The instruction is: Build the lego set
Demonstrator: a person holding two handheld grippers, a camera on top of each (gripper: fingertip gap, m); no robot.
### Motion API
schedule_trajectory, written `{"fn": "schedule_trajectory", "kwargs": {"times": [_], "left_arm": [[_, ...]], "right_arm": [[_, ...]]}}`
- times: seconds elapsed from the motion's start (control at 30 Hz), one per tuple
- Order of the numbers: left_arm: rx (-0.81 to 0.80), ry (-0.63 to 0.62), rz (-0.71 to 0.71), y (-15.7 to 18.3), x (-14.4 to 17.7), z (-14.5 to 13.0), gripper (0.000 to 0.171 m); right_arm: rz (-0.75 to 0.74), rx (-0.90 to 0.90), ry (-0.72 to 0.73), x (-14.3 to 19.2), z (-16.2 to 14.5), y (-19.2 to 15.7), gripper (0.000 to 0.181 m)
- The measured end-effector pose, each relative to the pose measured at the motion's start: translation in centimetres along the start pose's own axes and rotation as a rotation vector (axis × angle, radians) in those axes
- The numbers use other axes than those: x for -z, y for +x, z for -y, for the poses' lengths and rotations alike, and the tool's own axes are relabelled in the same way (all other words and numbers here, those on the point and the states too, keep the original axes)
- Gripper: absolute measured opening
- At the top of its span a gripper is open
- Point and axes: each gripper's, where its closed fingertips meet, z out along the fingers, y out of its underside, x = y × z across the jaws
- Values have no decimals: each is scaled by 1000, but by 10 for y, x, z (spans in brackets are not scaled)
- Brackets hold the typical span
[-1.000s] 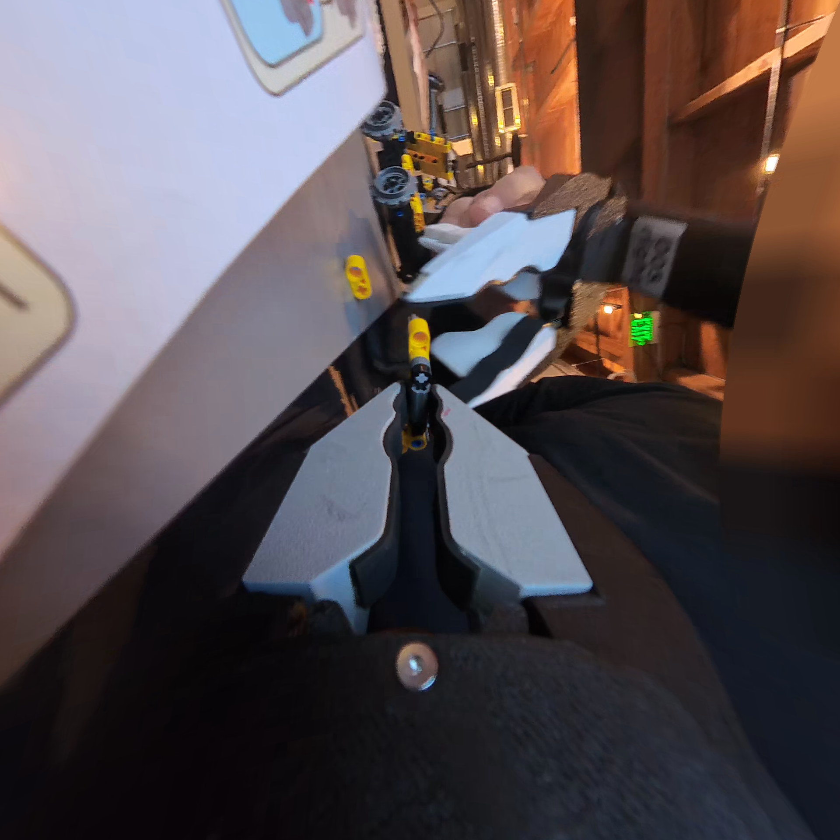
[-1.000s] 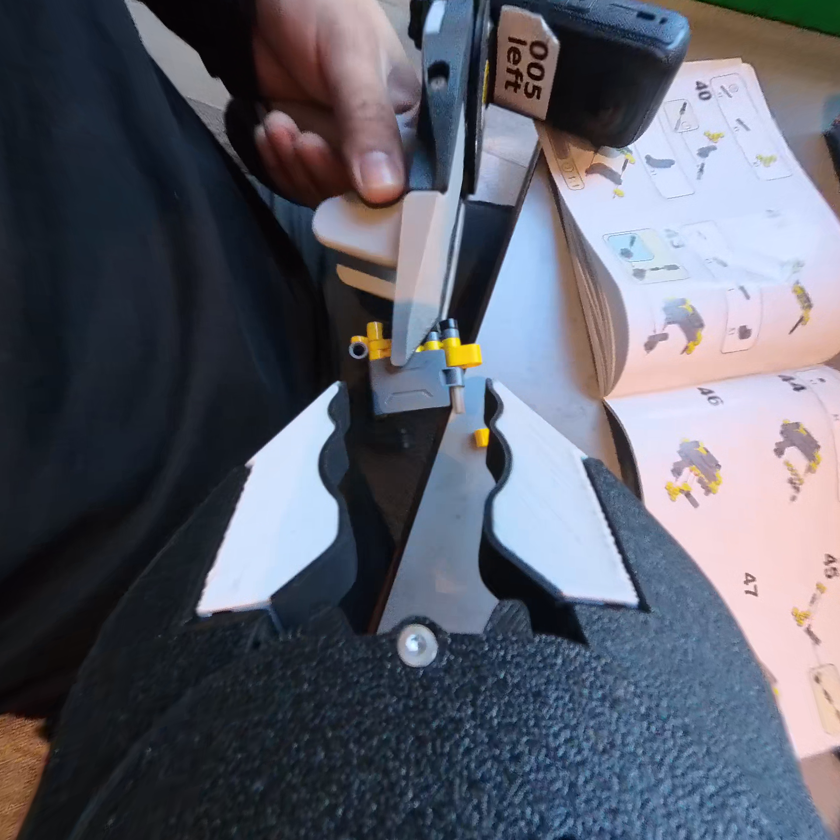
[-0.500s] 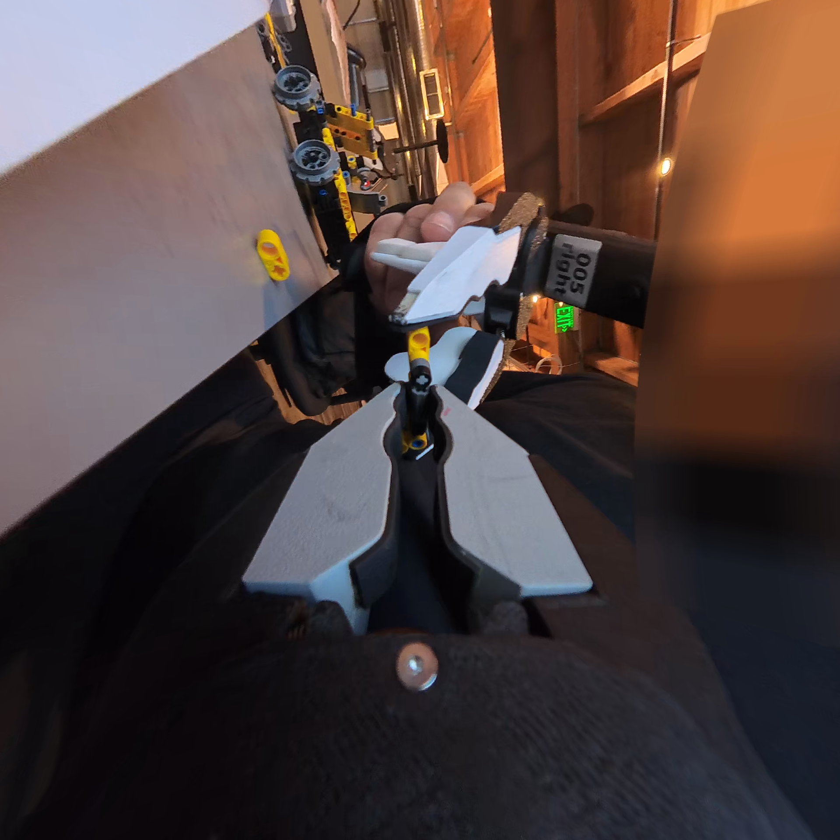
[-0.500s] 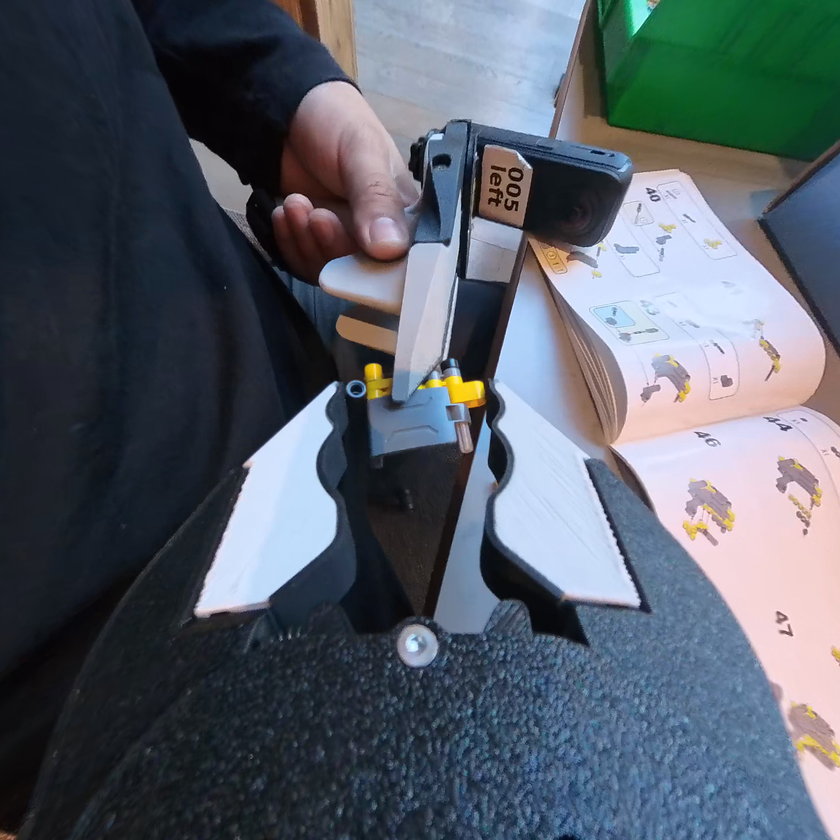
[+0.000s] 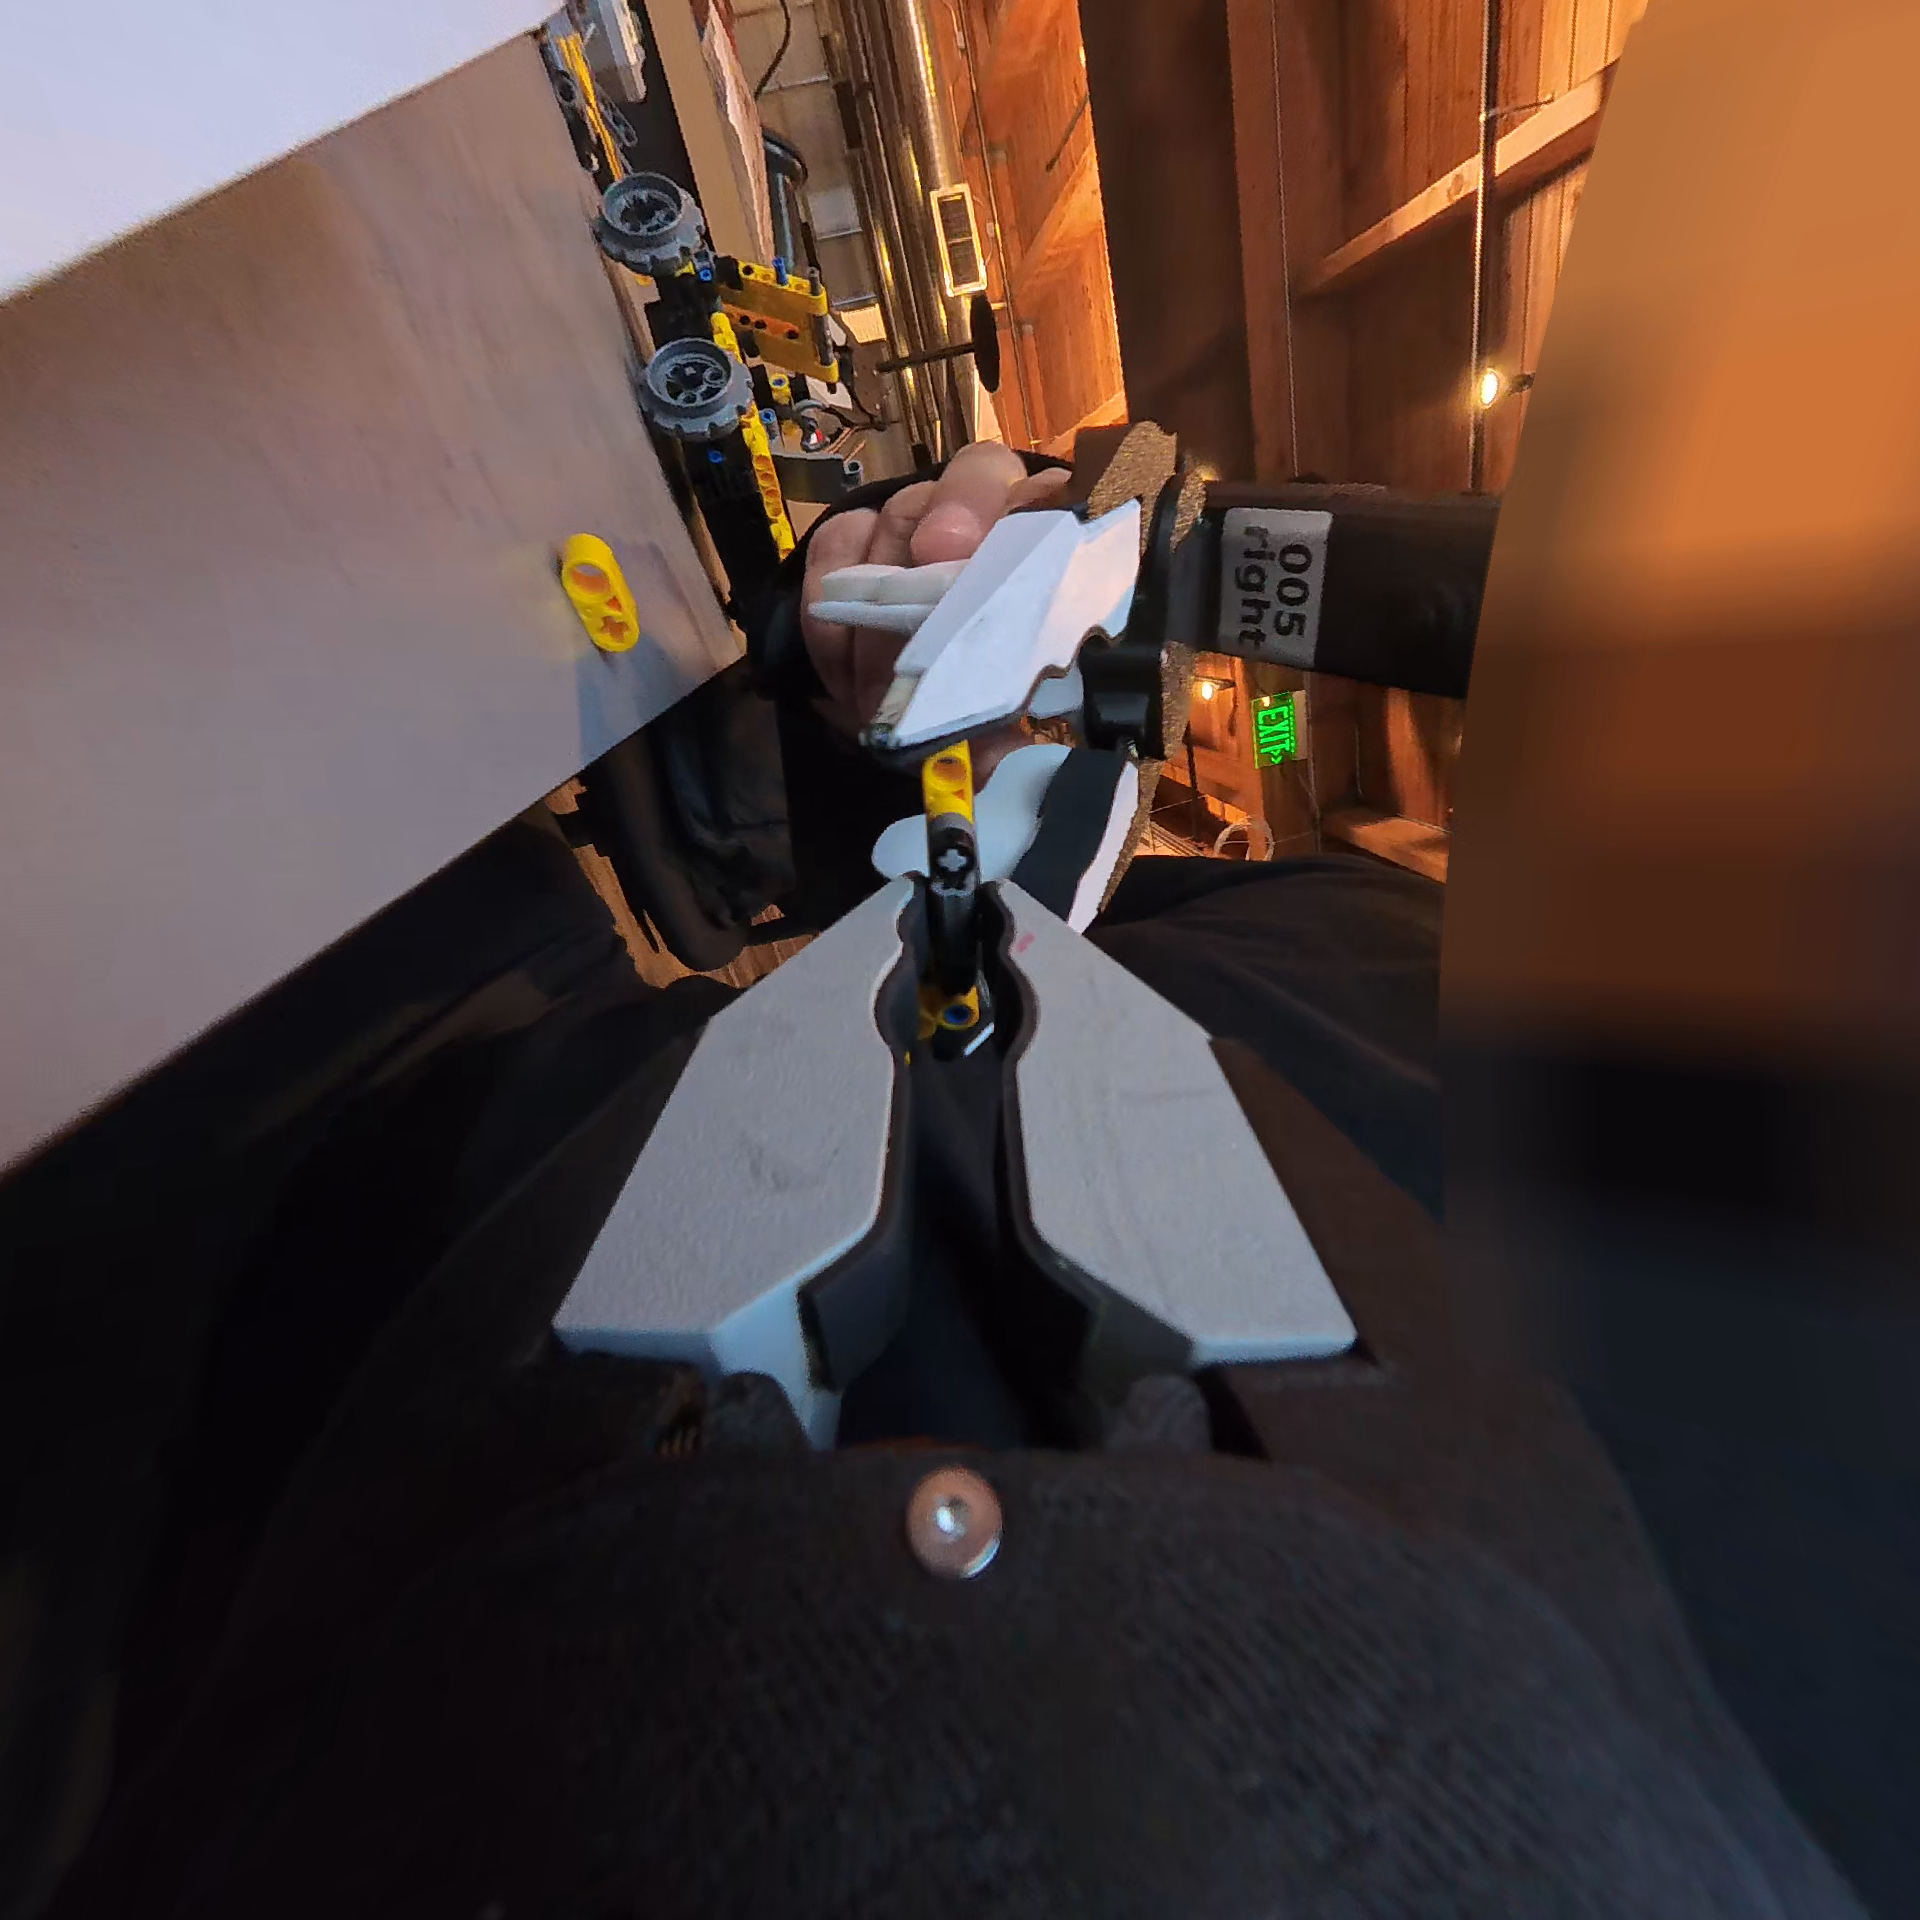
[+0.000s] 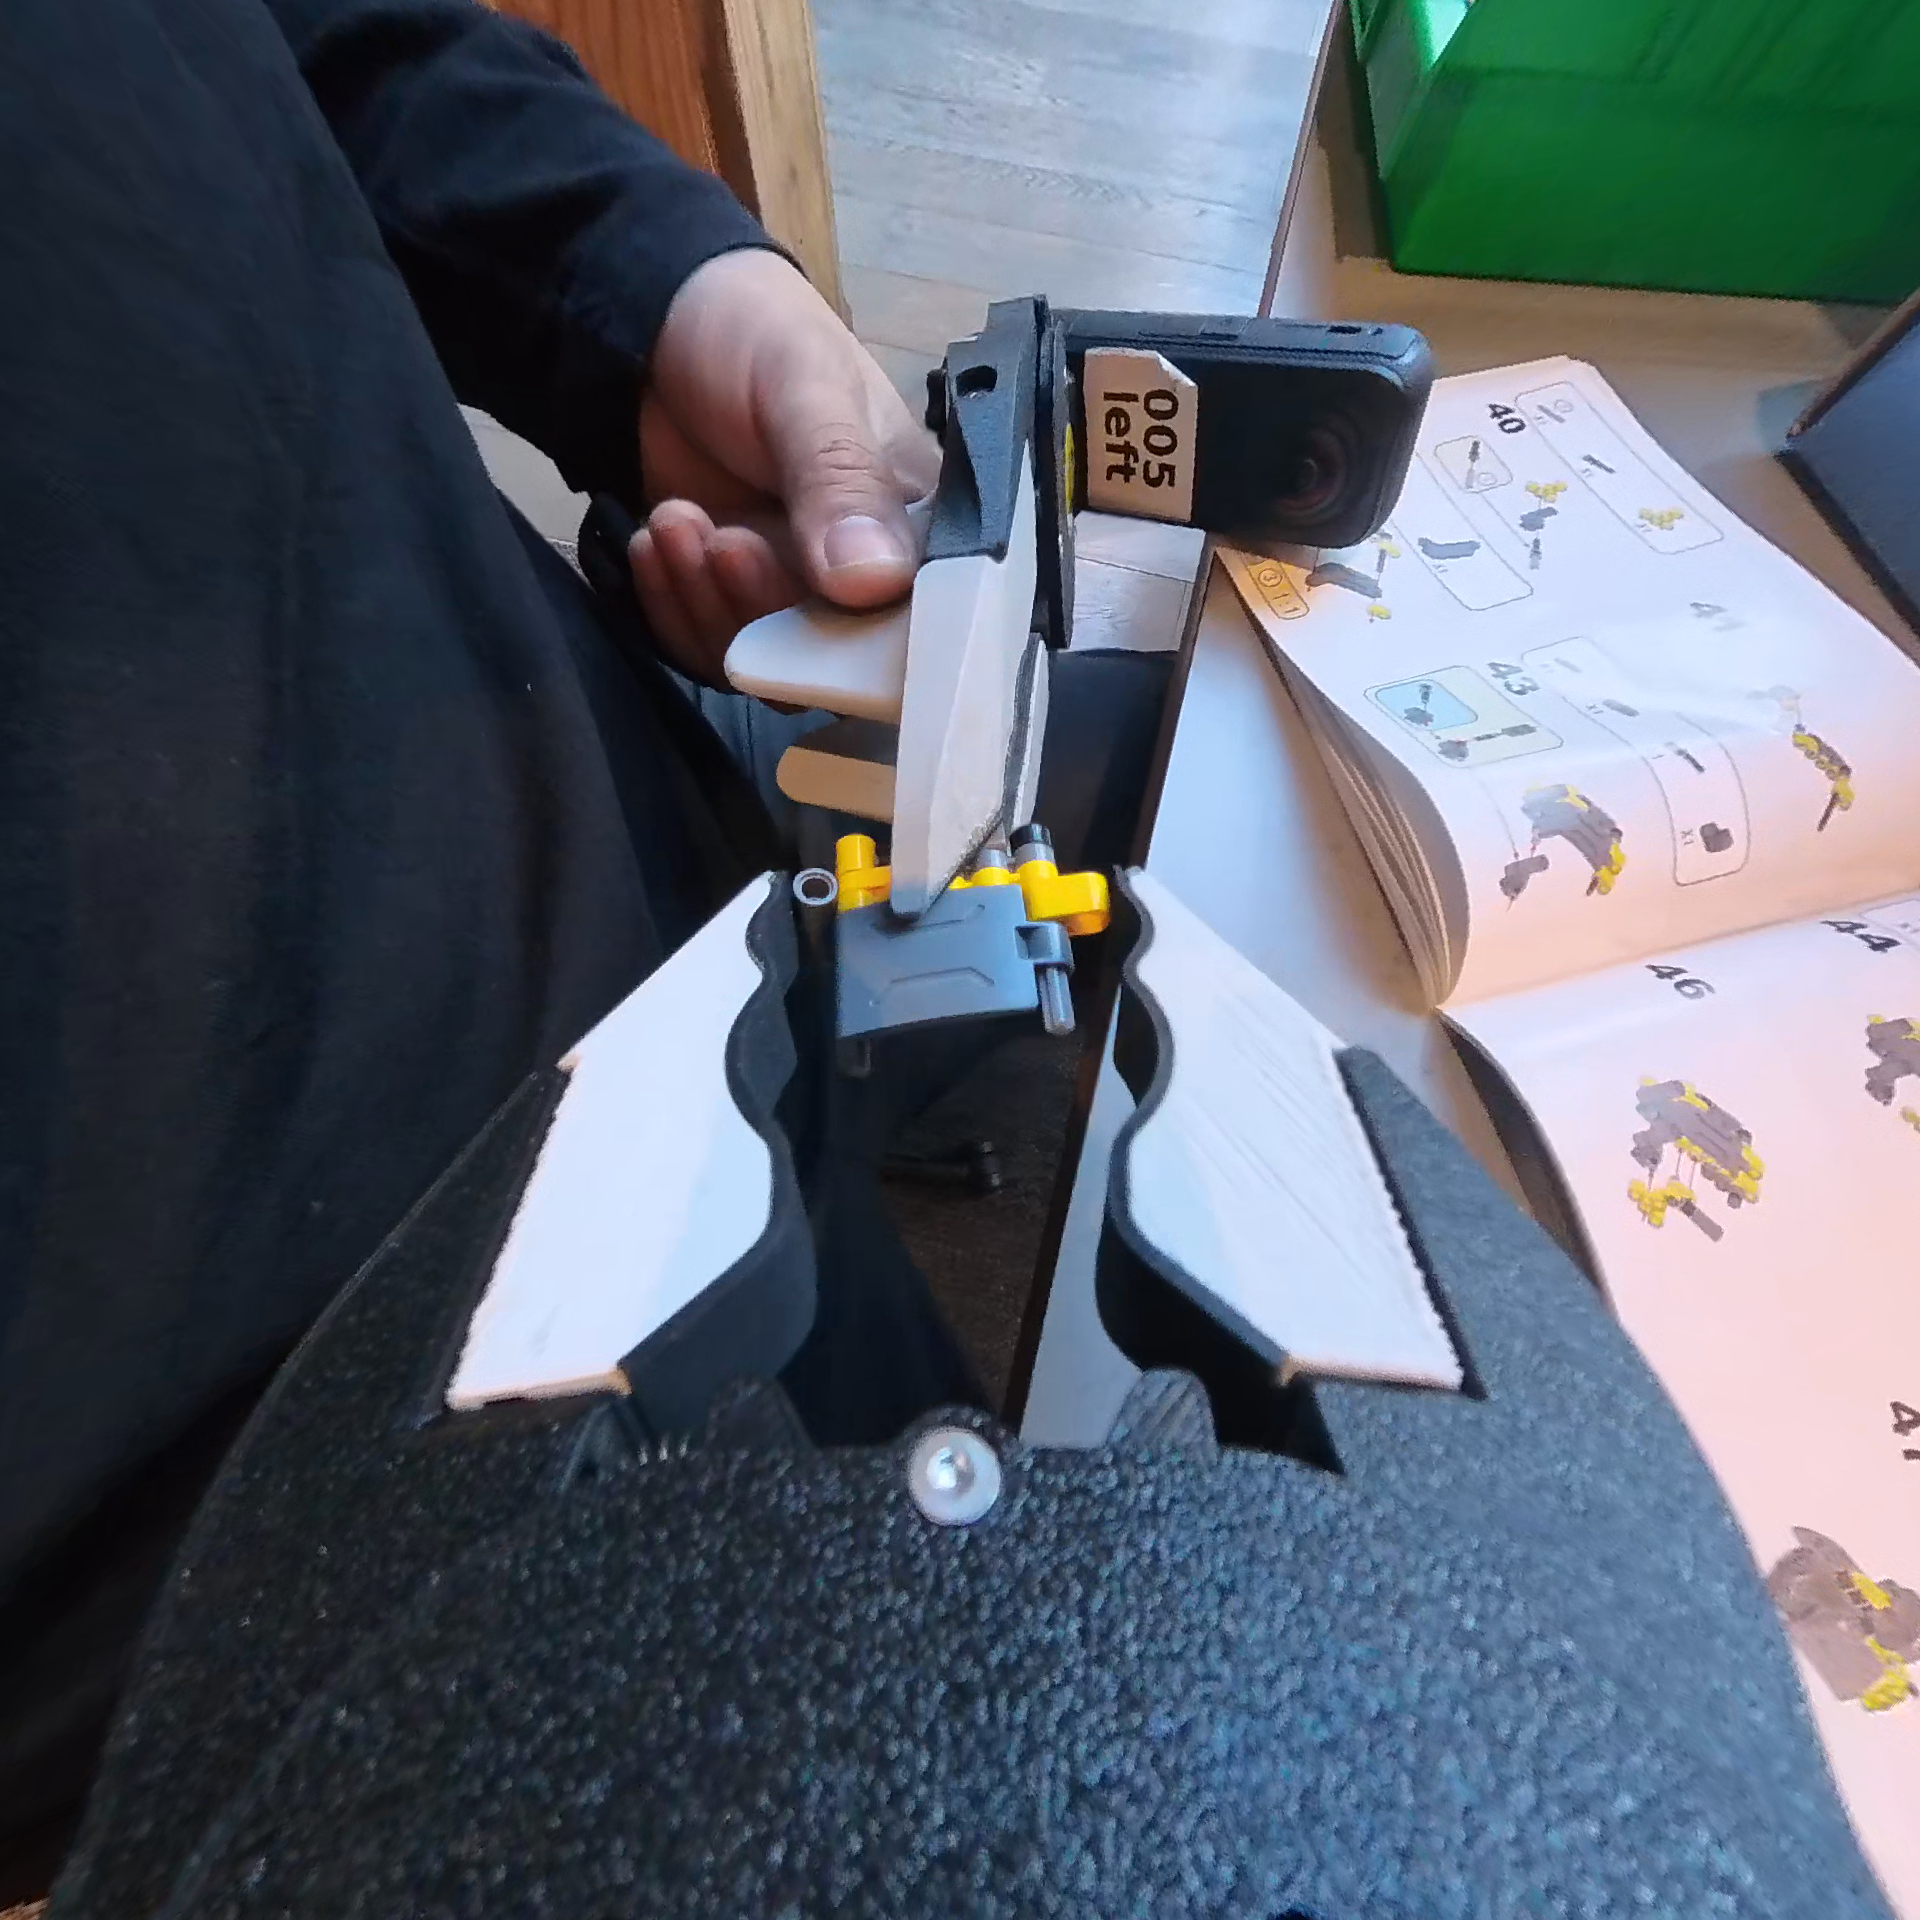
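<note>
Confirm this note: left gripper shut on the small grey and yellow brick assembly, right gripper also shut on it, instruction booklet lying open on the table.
Not quite. The right gripper is open: the right wrist view shows its jaws spread either side of the brick assembly, gripping nothing. The left gripper is shut on it, and the instruction booklet lies open.

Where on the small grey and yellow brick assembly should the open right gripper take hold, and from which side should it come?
Probably across the flat dark grey panel. The left gripper pinches the brick assembly from above, so its top is taken. The right gripper could come from below, as it already faces, its fingers closing on the panel's two side edges, avoiding the thin grey pin.
</note>
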Motion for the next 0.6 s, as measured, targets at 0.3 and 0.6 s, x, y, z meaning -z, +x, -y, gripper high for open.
{"fn": "schedule_trajectory", "kwargs": {"times": [0.3,0.6], "left_arm": [[-19,-32,61,-11,3,-13,27],[-253,23,151,-7,23,-14,54]], "right_arm": [[34,-63,15,0,-4,0,60],[41,-85,-41,0,-13,2,60]]}}
